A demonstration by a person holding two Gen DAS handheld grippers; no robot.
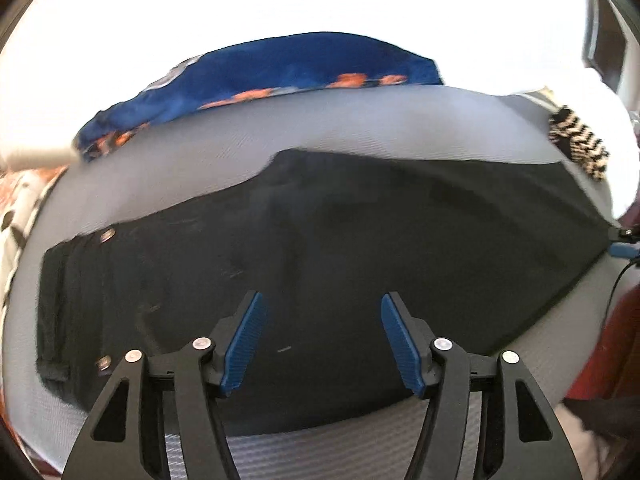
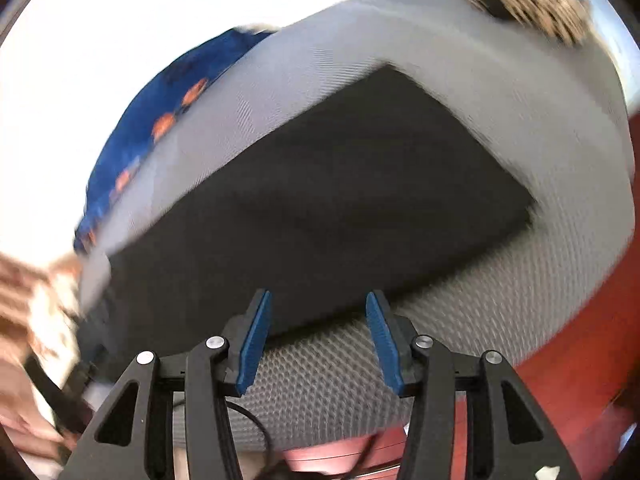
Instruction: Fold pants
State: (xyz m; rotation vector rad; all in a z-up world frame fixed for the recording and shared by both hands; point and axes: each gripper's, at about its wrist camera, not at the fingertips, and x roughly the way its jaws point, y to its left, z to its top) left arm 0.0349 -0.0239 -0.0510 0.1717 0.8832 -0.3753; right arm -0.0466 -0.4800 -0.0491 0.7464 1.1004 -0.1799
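**Kid:** Counting now! I see one pair of black pants (image 1: 320, 248). They lie flat on a grey mat (image 1: 360, 128). The mat covers the surface.

**Friend:** Are the pants folded?

**Kid:** They look like one flat dark piece, wide on the left and narrower on the right in the left wrist view. I can't tell how many layers there are. I count two shiny round snaps (image 1: 107, 234) near the left end.

**Friend:** How many grabbers?

**Kid:** Two. The left gripper (image 1: 322, 340) has two blue fingers (image 1: 244, 344). They stand apart over the pants with nothing between them. It is holding nothing.

**Friend:** And the other one?

**Kid:** The right gripper (image 2: 318, 338) has two blue fingers (image 2: 254, 344) too. They are apart as well, not quite as wide. Nothing is pinched. They hang over the near edge of the pants (image 2: 320, 192) and the mat (image 2: 520, 120). That picture is blurry.

**Friend:** What else is there?

**Kid:** One blue cloth with orange spots (image 1: 280, 68) lies behind the mat, touching its far edge. One black and cream stripy thing (image 1: 580, 144) sits at the far right corner of the mat. One cloth with orange and white on it (image 1: 20, 208) peeks out at the left side. Something red (image 2: 580, 340) shows past the mat's near right side.
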